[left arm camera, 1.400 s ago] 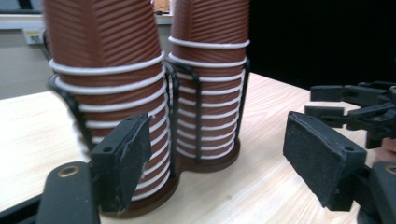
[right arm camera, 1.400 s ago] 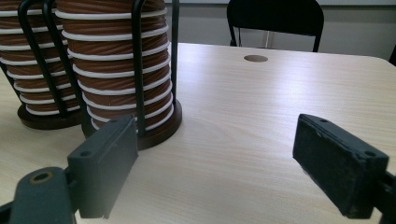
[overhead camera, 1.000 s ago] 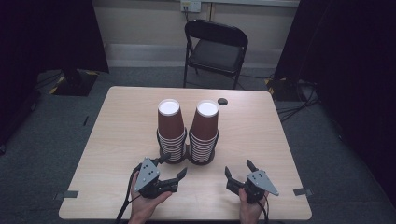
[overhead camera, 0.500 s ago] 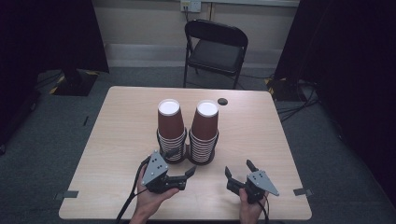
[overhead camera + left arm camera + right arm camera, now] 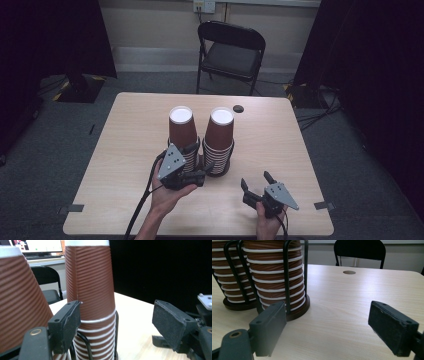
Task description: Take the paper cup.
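Two tall stacks of brown ribbed paper cups stand mid-table, each in a black wire holder: the left stack [image 5: 181,131] and the right stack [image 5: 219,137]. My left gripper [image 5: 201,156] is raised and open just in front of them, with its jaws near the gap between the stacks. In the left gripper view the right stack [image 5: 92,290] rises just beyond the left gripper [image 5: 117,325], close to one jaw, and the left stack [image 5: 17,302] is at the left edge. My right gripper [image 5: 255,179] rests open near the front right. The right gripper [image 5: 331,328] holds nothing, and the nearer stack [image 5: 277,277] is ahead to its left.
The light wooden table [image 5: 280,145] has a small round cable hole [image 5: 238,108] behind the stacks. A black folding chair [image 5: 231,50] stands beyond the far edge. Dark curtains hang at both sides. Bare tabletop lies right and left of the stacks.
My left gripper has lifted and moved forward and right, up to the base of the cup stacks. The right gripper has stayed where it was.
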Demonstrator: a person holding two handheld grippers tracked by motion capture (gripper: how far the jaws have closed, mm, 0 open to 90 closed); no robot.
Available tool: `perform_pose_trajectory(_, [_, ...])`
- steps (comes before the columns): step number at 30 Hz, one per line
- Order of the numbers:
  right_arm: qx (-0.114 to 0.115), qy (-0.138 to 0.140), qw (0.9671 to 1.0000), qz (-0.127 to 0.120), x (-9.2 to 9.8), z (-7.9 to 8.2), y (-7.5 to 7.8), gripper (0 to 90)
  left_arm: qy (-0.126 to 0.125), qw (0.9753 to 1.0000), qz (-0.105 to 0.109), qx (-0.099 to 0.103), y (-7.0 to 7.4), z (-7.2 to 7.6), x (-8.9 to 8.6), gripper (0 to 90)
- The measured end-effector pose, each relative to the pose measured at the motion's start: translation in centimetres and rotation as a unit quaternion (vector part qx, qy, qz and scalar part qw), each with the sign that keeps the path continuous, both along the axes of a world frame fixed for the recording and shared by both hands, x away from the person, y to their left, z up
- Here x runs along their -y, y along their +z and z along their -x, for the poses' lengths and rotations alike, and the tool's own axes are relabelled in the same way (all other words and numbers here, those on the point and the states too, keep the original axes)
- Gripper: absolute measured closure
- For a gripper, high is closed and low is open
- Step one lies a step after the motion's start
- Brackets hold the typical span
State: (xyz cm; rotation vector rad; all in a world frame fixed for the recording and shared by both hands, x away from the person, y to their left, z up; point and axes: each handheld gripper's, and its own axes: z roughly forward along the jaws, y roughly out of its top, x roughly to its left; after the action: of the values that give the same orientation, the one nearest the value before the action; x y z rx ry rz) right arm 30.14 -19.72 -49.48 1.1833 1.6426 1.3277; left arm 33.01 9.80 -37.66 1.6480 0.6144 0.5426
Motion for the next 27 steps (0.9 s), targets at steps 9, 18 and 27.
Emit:
perform_pose_trajectory(9, [0.000, 0.001, 1.0000, 0.000, 0.0, 0.0, 0.0, 13.9, -0.003, 1.0000, -0.005, -0.003, 1.3, -1.1, 0.3, 18.3])
perform_pose_trajectory(18, [0.000, 0.003, 1.0000, 0.001, 0.0, 0.0, 0.0, 14.0, -0.015, 0.9998, -0.011, 0.005, 2.4, -1.8, 1.1, 15.8])
perform_pose_trajectory(27, [0.000, 0.004, 1.0000, -0.001, 0.0, 0.0, 0.0, 14.1, -0.018, 0.9998, -0.011, 0.006, 3.7, -2.9, 2.6, 15.4])
